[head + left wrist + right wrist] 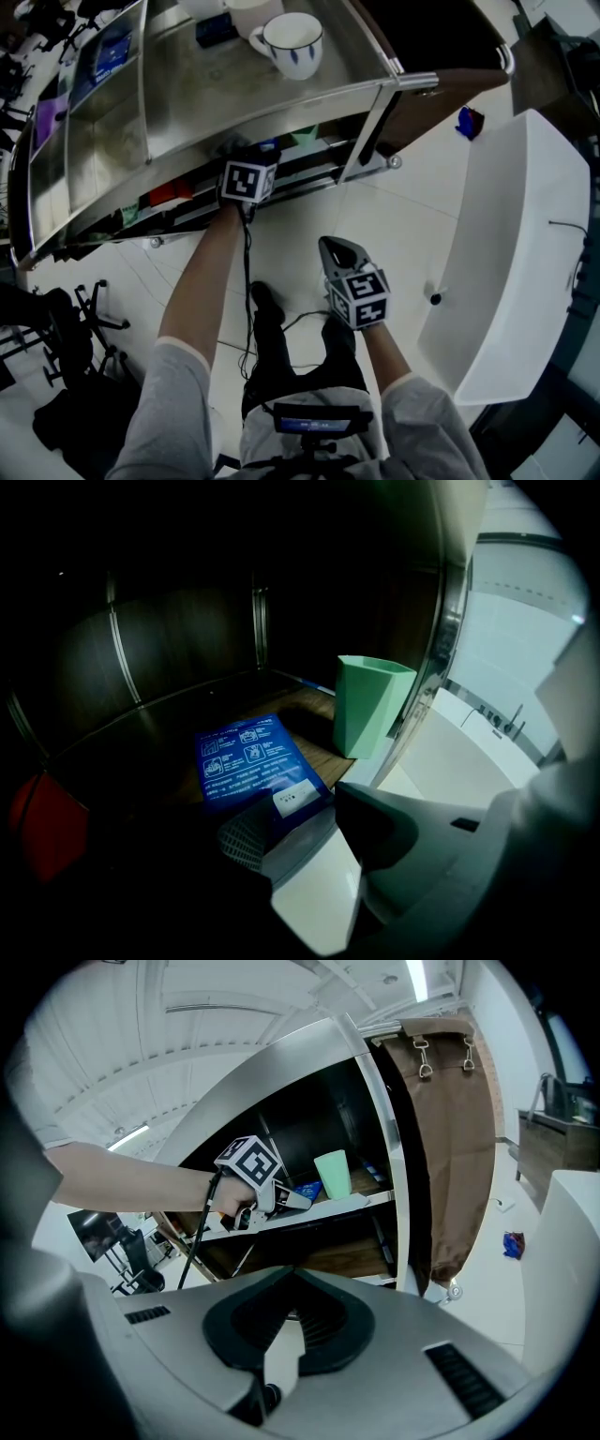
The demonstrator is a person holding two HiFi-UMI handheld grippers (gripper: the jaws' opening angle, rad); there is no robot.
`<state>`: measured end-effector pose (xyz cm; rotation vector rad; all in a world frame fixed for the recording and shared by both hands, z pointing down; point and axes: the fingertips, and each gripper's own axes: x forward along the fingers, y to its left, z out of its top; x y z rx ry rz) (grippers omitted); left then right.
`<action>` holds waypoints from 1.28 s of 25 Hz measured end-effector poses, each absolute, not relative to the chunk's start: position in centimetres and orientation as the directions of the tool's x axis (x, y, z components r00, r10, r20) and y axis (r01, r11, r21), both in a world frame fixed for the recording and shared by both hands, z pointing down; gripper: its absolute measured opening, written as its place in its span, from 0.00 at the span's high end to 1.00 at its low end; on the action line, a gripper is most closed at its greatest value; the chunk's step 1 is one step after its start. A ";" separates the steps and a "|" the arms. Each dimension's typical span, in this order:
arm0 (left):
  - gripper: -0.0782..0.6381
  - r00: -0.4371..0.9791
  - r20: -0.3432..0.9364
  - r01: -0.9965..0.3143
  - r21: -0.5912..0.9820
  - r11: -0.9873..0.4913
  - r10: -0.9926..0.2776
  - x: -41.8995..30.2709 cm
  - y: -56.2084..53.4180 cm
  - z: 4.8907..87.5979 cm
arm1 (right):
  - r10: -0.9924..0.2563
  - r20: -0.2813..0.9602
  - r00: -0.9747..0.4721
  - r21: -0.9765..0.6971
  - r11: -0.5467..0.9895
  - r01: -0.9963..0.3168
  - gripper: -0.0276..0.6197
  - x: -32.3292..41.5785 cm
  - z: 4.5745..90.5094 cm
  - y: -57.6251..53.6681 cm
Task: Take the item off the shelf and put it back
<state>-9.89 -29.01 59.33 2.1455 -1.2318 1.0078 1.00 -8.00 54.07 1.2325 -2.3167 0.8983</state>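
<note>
A blue printed packet [246, 759] lies flat on the wooden shelf board [314, 747], beside an upright green cup [372, 705]. My left gripper [300, 817] reaches into that shelf level. Its jaws stand apart, with the shelf edge and white floor showing between them. The left fingertip [246, 838] overlaps the packet's near corner; the right jaw is clear of it. In the head view the left gripper [246, 157] sits under the steel top. My right gripper [332, 249] hangs in front of my body, away from the shelf. It [292, 1277] is shut on nothing.
The steel shelf top [234, 94] carries a white mug [292, 42]. A red object [42, 827] lies further left on the same level. A brown cloth cover [445, 1138] hangs at the shelf's right end. A white counter [525, 253] stands to the right, and a chair base [66, 323] to the left.
</note>
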 end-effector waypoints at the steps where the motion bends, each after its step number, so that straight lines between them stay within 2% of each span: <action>1: 0.60 0.328 0.776 -0.878 0.040 -0.477 -0.538 -9.9 -29.1 59.3 | -0.602 0.579 -0.550 -0.362 0.414 -0.835 0.94 1.0 54.1 -8.0; 2: 0.78 0.320 0.770 -0.891 0.045 -0.453 -0.552 -10.2 -29.2 59.2 | -0.602 0.580 -0.549 -0.362 0.413 -0.836 0.94 1.1 54.0 -8.0; 3: 0.89 0.309 0.763 -0.904 0.051 -0.424 -0.568 -10.6 -29.4 59.2 | -0.602 0.580 -0.549 -0.362 0.413 -0.836 0.94 1.1 54.0 -8.0; 19: 0.89 0.325 0.761 -0.874 0.015 -0.485 -0.561 -10.9 -28.1 58.6 | -0.602 0.581 -0.548 -0.367 0.407 -0.837 0.94 1.2 54.3 -7.7; 26: 0.89 0.329 0.732 -0.866 -0.019 -0.500 -0.597 -10.9 -27.7 56.6 | -0.605 0.577 -0.549 -0.367 0.408 -0.836 0.94 1.2 53.9 -7.9; 32: 0.89 0.314 0.682 -0.890 -0.030 -0.455 -0.660 -11.7 -27.2 54.5 | -0.609 0.571 -0.550 -0.366 0.410 -0.835 0.94 1.1 53.0 -8.1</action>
